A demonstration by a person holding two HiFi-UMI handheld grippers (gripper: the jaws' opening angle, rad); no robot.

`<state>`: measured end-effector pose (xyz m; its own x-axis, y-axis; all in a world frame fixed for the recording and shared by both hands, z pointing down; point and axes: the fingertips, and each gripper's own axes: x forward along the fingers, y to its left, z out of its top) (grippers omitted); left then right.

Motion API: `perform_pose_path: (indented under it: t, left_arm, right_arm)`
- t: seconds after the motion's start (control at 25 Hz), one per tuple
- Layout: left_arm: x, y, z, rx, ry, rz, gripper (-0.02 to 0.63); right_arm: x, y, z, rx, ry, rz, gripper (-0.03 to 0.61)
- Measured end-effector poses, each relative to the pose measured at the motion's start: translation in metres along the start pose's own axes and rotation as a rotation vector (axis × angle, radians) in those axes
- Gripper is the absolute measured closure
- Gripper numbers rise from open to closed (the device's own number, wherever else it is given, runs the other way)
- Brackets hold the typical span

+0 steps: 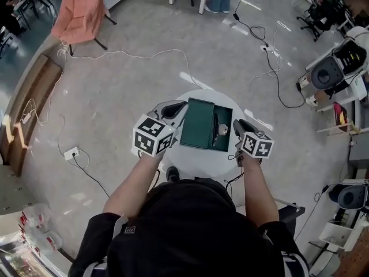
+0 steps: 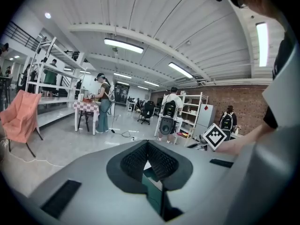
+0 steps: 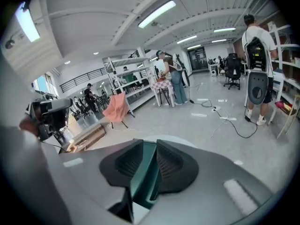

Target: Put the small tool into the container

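A dark green container (image 1: 199, 126) lies on the small round white table (image 1: 199, 157). Its flat lid covers the left part, and a narrow strip on the right is open. In that strip lies the small tool (image 1: 222, 130), dark with a pale head. My left gripper (image 1: 180, 109) is shut on the container's left edge (image 2: 152, 186), green showing between the pads (image 2: 136, 161). My right gripper (image 1: 235, 126) is shut on the right wall (image 3: 143, 172), which is pinched between the black pads (image 3: 171, 161).
Cables (image 1: 144, 53) trail across the grey floor around the table, with a power strip (image 1: 71, 153) to the left. An orange chair (image 1: 81, 10) stands at the far left. Shelves and equipment (image 1: 340, 68) line the right side. People (image 2: 102, 102) stand further off.
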<state>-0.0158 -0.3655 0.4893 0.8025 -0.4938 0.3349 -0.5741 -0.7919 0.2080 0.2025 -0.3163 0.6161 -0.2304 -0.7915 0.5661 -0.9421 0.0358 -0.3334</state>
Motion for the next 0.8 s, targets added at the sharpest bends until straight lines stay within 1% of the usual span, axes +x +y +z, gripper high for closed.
perform_pose_path:
  t: [0.12,0.28,0.4,0.6,0.8]
  left_arm:
    - [0.002,-0.009,0.029,0.063,-0.035,-0.05,0.607]
    - [0.002,-0.026,0.067,0.131,-0.088,-0.119,0.607]
    - [0.0,-0.034,0.092,0.173,-0.113,-0.137,0.607]
    - [-0.004,-0.035,0.118,0.186,-0.118,-0.13,0.607]
    - [-0.028,-0.029,0.141,0.212,-0.173,-0.028,0.607]
  right_arm:
    - [-0.022,0.022,0.038,-0.036,-0.1,0.017,0.486]
    - [-0.059,0.042,0.08,-0.073,-0.207,0.023,0.499]
    - [-0.087,0.051,0.11,-0.1,-0.288,0.019,0.518]
    - [-0.125,0.075,0.152,-0.178,-0.395,0.032,0.528]
    - [-0.161,0.115,0.18,-0.252,-0.49,0.142,0.528]
